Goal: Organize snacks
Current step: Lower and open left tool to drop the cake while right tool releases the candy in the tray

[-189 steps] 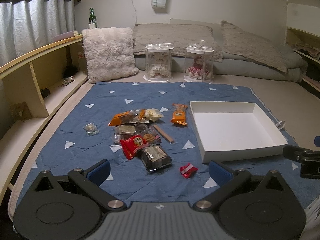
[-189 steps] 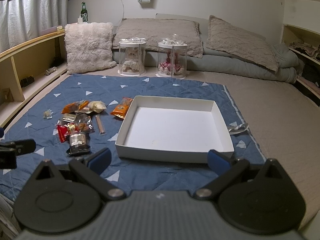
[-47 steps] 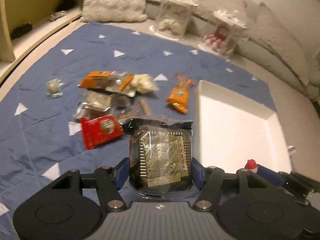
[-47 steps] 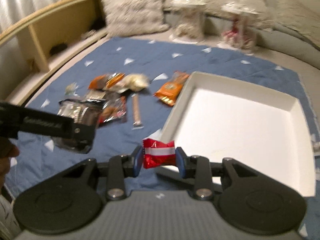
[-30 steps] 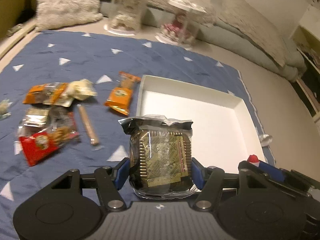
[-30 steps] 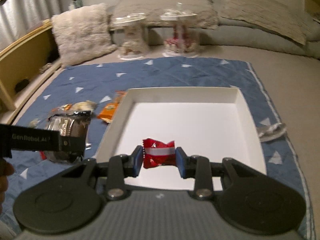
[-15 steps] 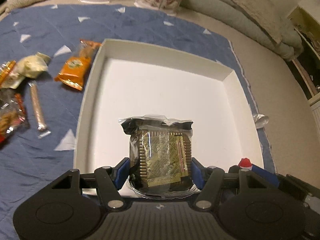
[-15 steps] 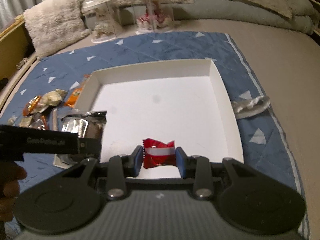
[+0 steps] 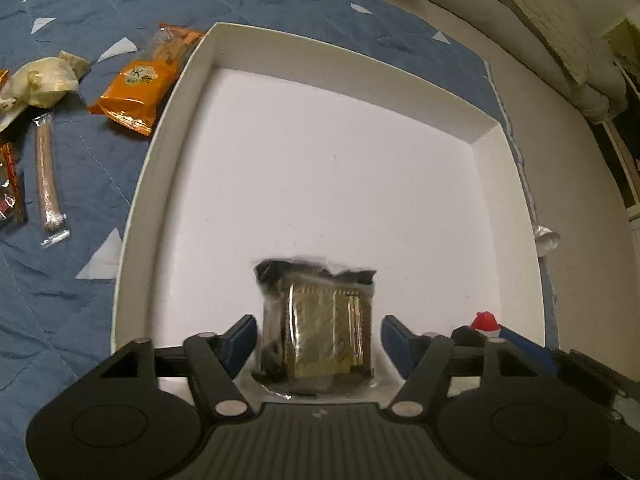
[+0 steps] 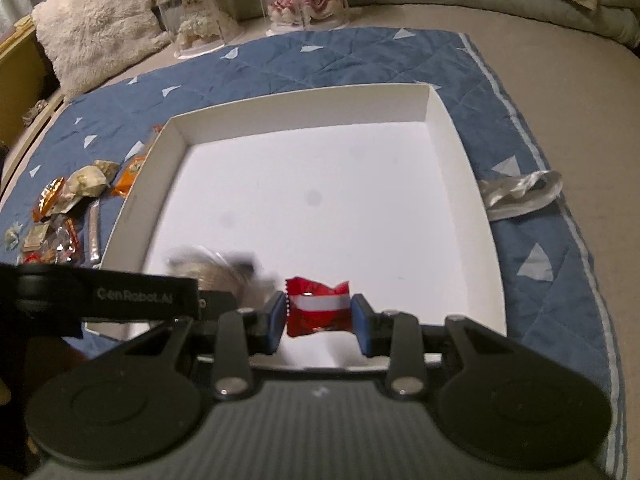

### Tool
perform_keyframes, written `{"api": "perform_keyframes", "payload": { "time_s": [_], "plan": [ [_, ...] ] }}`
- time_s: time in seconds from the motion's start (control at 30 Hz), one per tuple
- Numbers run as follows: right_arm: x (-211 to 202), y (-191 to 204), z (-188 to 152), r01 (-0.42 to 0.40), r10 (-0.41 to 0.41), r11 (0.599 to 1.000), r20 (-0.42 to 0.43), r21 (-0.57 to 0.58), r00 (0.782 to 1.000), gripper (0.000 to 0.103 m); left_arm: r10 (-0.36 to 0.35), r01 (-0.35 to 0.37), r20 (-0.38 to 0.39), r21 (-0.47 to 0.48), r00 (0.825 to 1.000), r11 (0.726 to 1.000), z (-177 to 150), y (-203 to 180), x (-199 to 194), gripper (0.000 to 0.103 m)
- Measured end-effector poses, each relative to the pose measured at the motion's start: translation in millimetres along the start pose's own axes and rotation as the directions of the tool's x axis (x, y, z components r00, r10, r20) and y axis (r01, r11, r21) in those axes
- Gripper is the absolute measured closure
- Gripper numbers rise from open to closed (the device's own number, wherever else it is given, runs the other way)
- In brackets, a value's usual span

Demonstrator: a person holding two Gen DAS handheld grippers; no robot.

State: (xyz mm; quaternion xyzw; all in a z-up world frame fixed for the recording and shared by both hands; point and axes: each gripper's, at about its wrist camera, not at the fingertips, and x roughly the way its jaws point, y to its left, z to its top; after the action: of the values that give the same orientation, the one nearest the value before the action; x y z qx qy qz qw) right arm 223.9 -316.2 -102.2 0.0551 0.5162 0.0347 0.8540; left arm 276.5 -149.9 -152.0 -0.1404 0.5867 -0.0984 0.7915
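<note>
Over the near part of the white box (image 9: 176, 92), my left gripper (image 9: 316, 332) has its jaws opening. The dark foil-wrapped cake packet (image 9: 320, 328) sits blurred between them, with a gap to each blue pad. My right gripper (image 10: 318, 314) is shut on a small red candy with a white band (image 10: 318, 306), just above the near edge of the box (image 10: 300, 104). In the right wrist view the left gripper's arm (image 10: 140, 294) crosses at the left, with the blurred packet (image 10: 216, 268) past it. The red candy (image 9: 484, 320) also shows at the lower right of the left wrist view.
Left of the box on the blue quilt (image 9: 80, 12) lie an orange packet (image 9: 144, 88), a thin stick snack (image 9: 47, 176) and a cream wrapped snack (image 9: 44, 80). A crumpled silver wrapper (image 10: 520, 192) lies right of the box. Clear domes (image 10: 196, 12) and a fluffy pillow (image 10: 96, 20) stand beyond.
The left jaws have spread and the dark packet has come loose and slipped lower between them. Both grippers have sunk closer to the box. The right still holds the red candy.
</note>
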Motion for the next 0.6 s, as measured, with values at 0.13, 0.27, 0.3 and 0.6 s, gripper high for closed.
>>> {"api": "perform_keyframes", "payload": {
  "time_s": [0.13,0.27,0.3,0.6],
  "plan": [
    [1.5,0.0,0.9,-0.02,0.02,1.0,-0.013,0.006,1.0,0.062,0.015,-0.016,0.008,0.009,1.0,1.0,1.2,2.7,-6.5,0.028],
    [2.7,-0.4,1.6,-0.026,0.027,0.999,-0.021,0.025,0.999,0.059,0.024,-0.024,0.012,0.016,1.0,1.0,1.9,4.1,-13.1,0.027],
    [2.7,-0.9,1.9,-0.029,0.03,0.999,-0.021,0.035,0.999,0.059,0.024,-0.024,0.013,0.02,1.0,1.0,2.0,4.1,-14.9,0.027],
    [-4.4,-4.7,-3.5,0.012,-0.011,0.999,-0.038,0.035,0.999,0.05,0.041,-0.042,0.015,0.042,0.999,0.998,-3.6,4.0,-23.8,0.018]
  ]
}}
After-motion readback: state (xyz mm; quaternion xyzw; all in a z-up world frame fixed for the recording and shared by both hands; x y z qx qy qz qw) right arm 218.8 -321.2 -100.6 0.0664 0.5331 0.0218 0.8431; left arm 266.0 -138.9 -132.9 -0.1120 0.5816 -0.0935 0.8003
